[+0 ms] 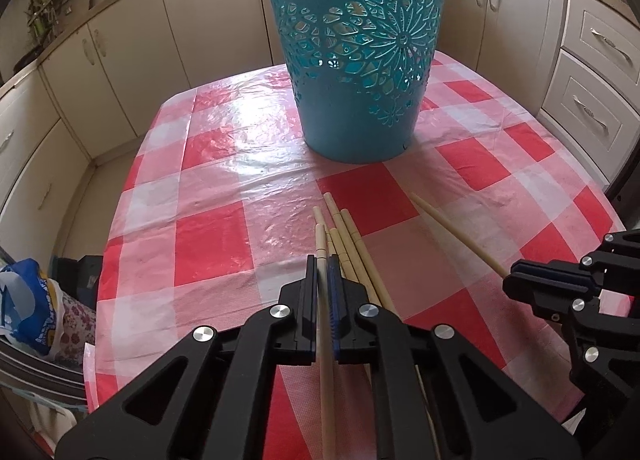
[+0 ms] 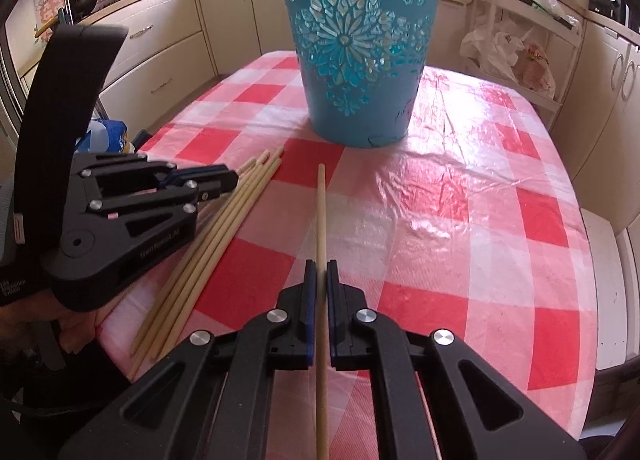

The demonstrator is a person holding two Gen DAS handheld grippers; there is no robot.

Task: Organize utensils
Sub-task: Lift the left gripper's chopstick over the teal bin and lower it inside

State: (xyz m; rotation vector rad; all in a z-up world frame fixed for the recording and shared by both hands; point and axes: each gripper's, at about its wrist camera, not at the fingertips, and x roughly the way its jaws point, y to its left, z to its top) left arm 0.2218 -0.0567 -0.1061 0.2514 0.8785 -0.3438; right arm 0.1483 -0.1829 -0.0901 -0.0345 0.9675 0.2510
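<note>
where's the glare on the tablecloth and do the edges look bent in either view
Left wrist view: white glare on the checked tablecloth left of the blue bucket, and the cabinets bow strongly at the frame edge. Right wrist view: glare right of the bucket across the tablecloth; the left gripper looks slightly smeared.

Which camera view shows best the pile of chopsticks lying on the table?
The right wrist view: the pile of chopsticks lies nearly full length on the checked tablecloth, beside the left gripper. In the left wrist view, only the far ends show; the left gripper, shut on one chopstick, hides the rest.
</note>
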